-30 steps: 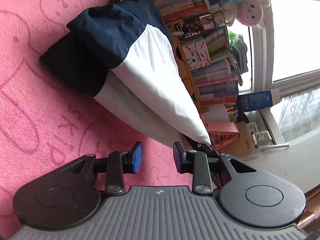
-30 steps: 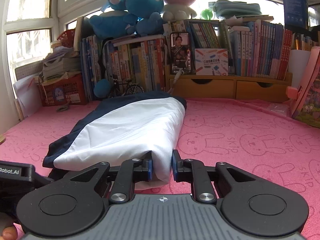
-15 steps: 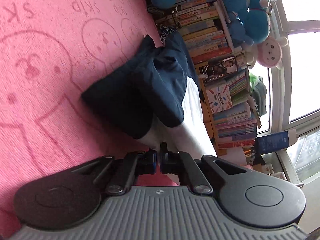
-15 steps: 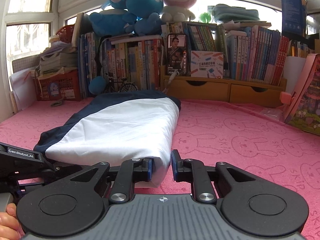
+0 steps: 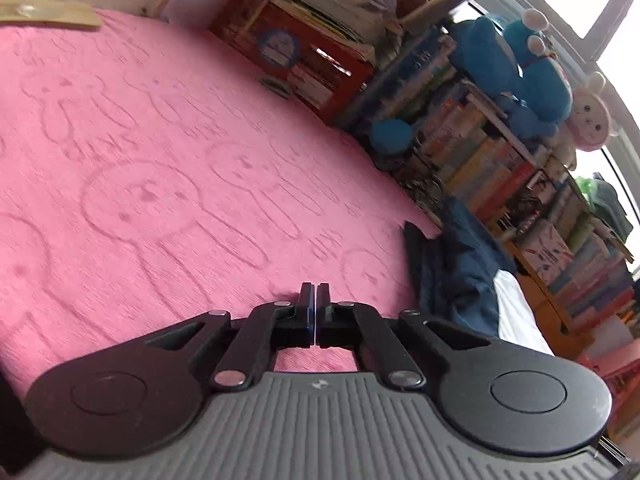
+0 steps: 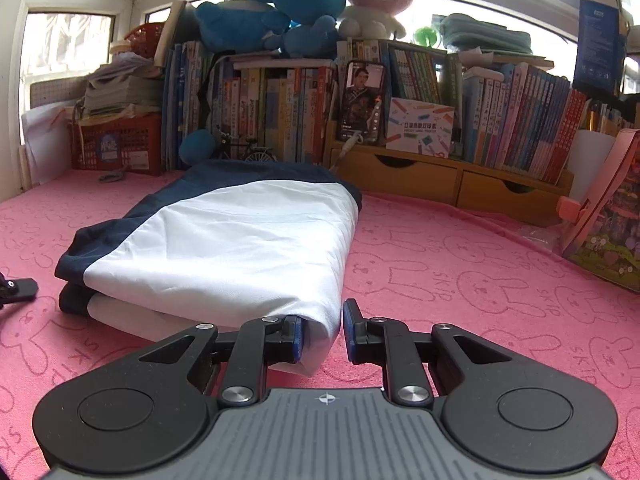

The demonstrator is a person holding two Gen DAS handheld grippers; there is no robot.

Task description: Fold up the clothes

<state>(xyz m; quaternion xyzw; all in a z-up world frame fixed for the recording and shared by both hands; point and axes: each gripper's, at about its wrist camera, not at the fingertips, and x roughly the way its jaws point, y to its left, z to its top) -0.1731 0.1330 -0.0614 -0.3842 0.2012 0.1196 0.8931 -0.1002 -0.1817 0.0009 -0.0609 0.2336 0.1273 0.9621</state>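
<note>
— Since a second ago my left tongs (image 5: 316,304) swing off the garment; back then the folded cloth filled the left wrist view, and now bare pink cover lies ahead of them.

— How do they stand?

— Pressed together, tip against tip, with nothing between them. They hang over the pink table cover (image 5: 160,184) with its rabbit outlines.

— Where is the garment?

— In the left wrist view the navy-and-white folded garment (image 5: 476,292) sits at the right edge of the frame, well apart from the left tongs. In the right wrist view it lies in the middle, stretching from the bottom centre up toward the bookshelf (image 6: 280,116), white panel on top, navy along the left and far edges.

— And the right tongs?

— My right tongs (image 6: 322,334) sit at the garment's near corner, low in the frame, much where they were. The white corner lies between the fingers and touches the left one (image 6: 294,336); a gap shows beside the right finger, so I see the tongs narrowly spread around the corner, not pinching it.

— Anything else?

— Blue plush toys (image 6: 280,4) sit on top of the books at the upper centre, and wooden drawers (image 6: 448,180) stand to the right of the garment's far end.
</note>
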